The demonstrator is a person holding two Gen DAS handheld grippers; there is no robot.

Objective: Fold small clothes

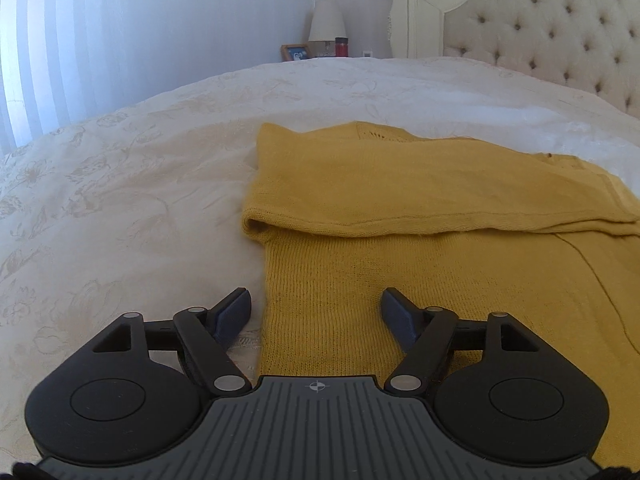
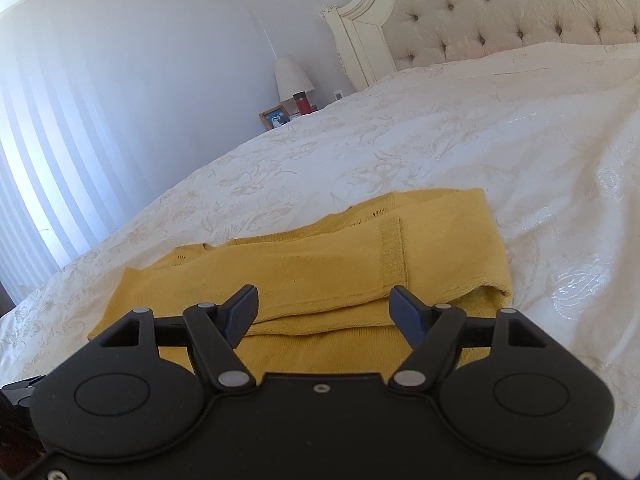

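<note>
Mustard knit sweater lies on the bed, already folded partway. Left hand-held gripper and right hand-held gripper hover spread wide, holding nothing. Guessing the bottom hem gets grabbed next.

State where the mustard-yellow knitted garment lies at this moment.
The mustard-yellow knitted garment lies partly folded on the cream floral bedspread, just ahead of both open grippers, left and right; the tufted headboard stands beyond it.
</note>
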